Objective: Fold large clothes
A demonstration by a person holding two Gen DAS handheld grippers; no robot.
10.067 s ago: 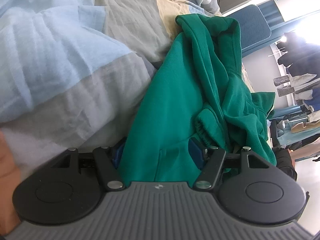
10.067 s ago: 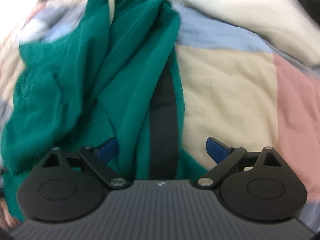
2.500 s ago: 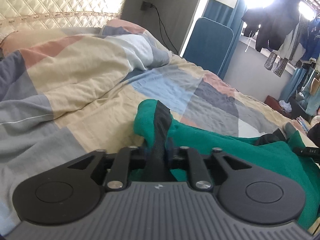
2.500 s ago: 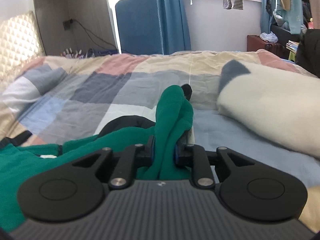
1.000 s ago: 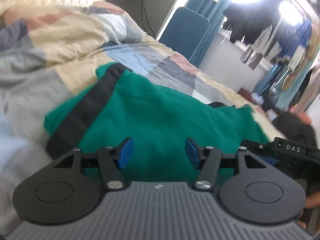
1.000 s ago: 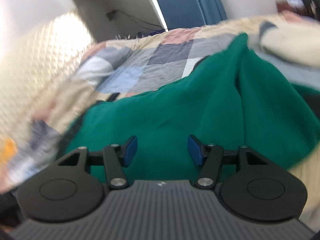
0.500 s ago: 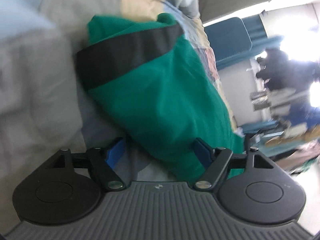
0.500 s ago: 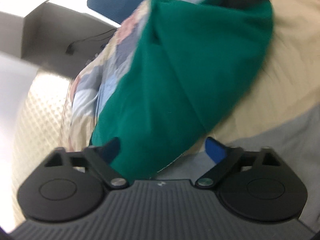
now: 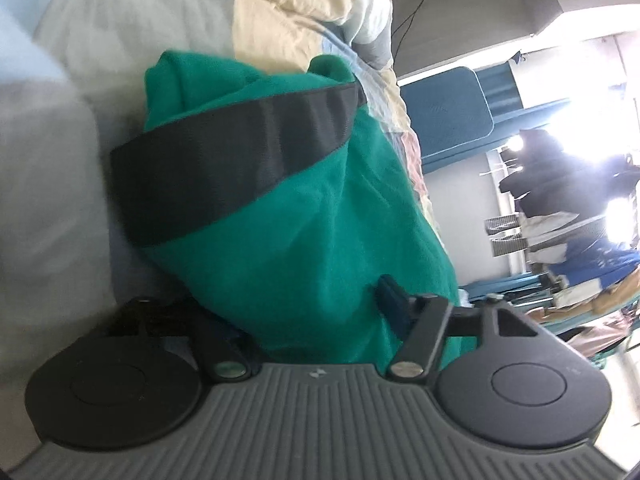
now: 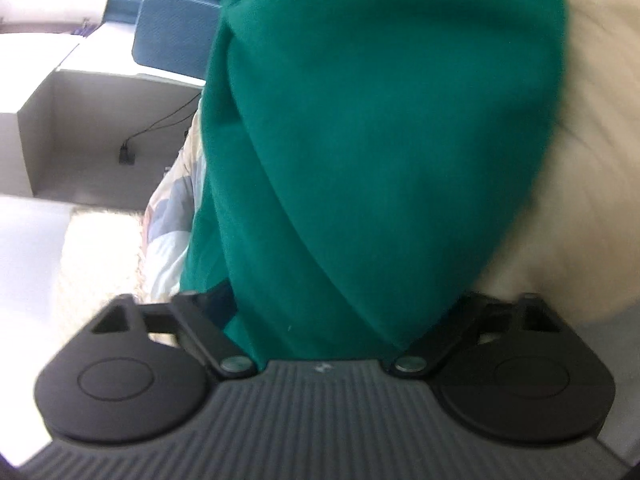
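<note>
A green sweatshirt (image 9: 304, 208) with a dark band (image 9: 224, 164) lies folded in a bundle on the patchwork quilt (image 9: 132, 28). My left gripper (image 9: 312, 312) is open, turned on its side, with its jaws either side of the bundle's near edge; the lower fingertip is hidden under cloth. In the right wrist view the same green sweatshirt (image 10: 380, 140) fills the frame. My right gripper (image 10: 340, 308) is open with its jaws wide either side of the bundle, and both fingertips are hidden by the fabric.
The bed has a cream pillow (image 10: 592, 184) beside the sweatshirt. A blue chair (image 9: 448, 112) stands past the bed, with hanging clothes (image 9: 560, 184) by a bright window. A wall socket with a cable (image 10: 128, 156) shows on the wall behind the bed.
Both grippers let go of the sweatshirt, opened, rolled sideways and moved in low around the folded bundle's edges. The sweatshirt now lies folded over on the quilt.
</note>
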